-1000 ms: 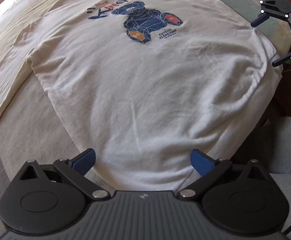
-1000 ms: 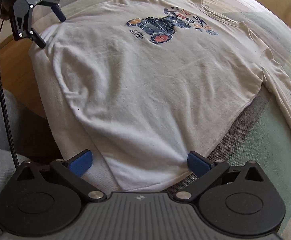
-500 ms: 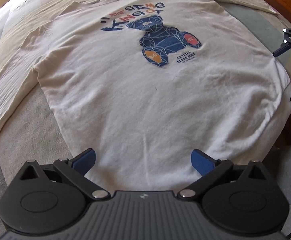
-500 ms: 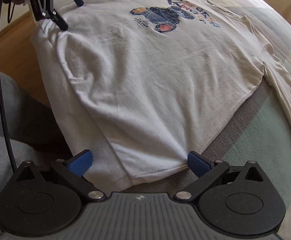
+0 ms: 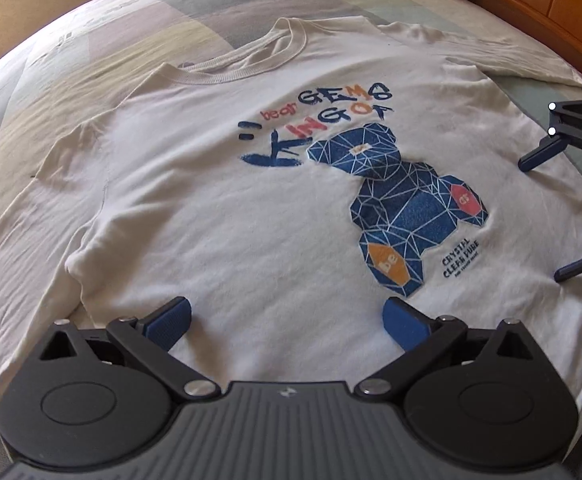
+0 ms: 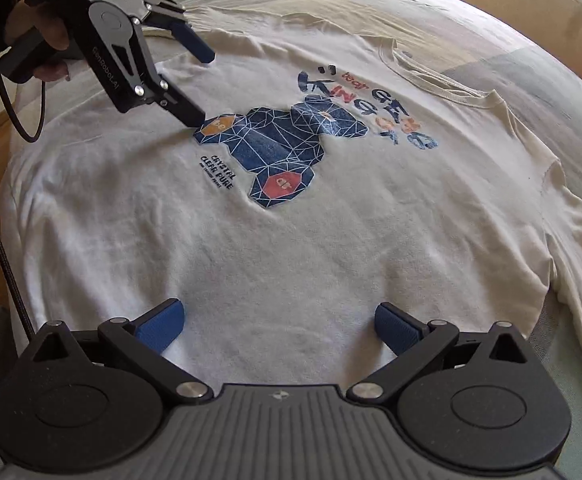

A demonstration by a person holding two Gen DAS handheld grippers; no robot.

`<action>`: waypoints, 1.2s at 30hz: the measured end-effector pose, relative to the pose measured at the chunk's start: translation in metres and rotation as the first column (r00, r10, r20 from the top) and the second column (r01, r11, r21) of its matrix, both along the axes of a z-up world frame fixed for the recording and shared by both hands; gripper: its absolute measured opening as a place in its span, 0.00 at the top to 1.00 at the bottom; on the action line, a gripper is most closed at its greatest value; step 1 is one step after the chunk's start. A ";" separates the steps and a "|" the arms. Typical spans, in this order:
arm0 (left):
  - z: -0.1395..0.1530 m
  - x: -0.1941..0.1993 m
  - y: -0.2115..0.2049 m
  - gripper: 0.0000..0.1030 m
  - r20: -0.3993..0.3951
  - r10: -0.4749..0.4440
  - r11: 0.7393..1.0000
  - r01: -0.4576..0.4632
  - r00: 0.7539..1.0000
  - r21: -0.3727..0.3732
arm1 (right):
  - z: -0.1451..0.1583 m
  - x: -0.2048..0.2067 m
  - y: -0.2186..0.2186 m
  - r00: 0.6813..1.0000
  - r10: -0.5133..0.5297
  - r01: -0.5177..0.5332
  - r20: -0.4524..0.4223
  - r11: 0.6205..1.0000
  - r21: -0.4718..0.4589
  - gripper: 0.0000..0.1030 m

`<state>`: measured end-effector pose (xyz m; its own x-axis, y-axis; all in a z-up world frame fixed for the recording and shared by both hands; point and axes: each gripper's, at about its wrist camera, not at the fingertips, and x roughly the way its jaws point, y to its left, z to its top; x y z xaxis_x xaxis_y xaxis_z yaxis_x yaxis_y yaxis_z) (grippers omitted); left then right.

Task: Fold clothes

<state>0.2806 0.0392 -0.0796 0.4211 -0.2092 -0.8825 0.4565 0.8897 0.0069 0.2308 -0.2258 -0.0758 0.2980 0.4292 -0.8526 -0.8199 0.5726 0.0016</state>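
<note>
Both hand-held grippers, left (image 5: 287, 322) and right (image 6: 277, 326), are wide open, holding nothing. My white shirt (image 5: 251, 208) lies flat on the bed (image 5: 131, 12), ready so I can fold it.

Shirt (image 5: 251, 216): off-white, long-sleeved, ribbed collar of the same colour. Chest print: a blue bear (image 5: 403, 208) built of facets outlined in white, with one orange and one red patch. Lettering above it in blue, red and orange; small black lettering beside it. Bed cover (image 5: 195, 4): pale blocks of grey, green, cream and mauve. Left tool (image 5: 287, 322) and right tool (image 6: 279, 326): black bodies, blue pads.
</note>
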 end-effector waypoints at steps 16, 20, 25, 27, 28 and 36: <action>0.010 0.050 -0.007 0.02 0.016 0.012 0.998 -0.011 1.000 -0.061 | -0.001 -0.007 -0.004 0.998 -0.067 0.067 0.016 0.997 0.024 0.00; -0.001 0.056 0.000 0.01 -0.021 0.051 0.997 -0.052 0.998 -0.065 | -0.001 -0.005 -0.002 0.998 -0.070 0.070 0.003 0.998 0.009 0.00; 0.000 0.046 0.011 0.01 -0.045 0.041 0.999 -0.043 0.998 -0.029 | -0.001 -0.005 -0.003 0.998 -0.069 0.069 0.002 0.997 0.016 0.00; 0.001 0.044 0.016 0.01 -0.059 0.052 0.998 -0.053 0.997 -0.017 | -0.001 -0.006 -0.004 0.997 -0.071 0.071 0.005 0.997 0.020 0.00; 0.002 0.043 0.017 0.01 -0.065 0.059 0.998 -0.060 0.996 -0.014 | -0.001 -0.006 -0.004 0.997 -0.072 0.072 0.006 0.997 0.020 0.00; 0.005 0.044 0.013 0.01 -0.078 0.090 0.996 -0.090 0.993 0.007 | -0.001 -0.006 -0.002 0.997 -0.078 0.078 0.006 0.997 0.021 0.00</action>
<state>0.3243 0.0519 -0.0743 0.3681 -0.1709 -0.9139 0.3741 0.9271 -0.0227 0.2252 -0.2282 -0.0770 0.3375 0.4223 -0.8413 -0.7726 0.6348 0.0086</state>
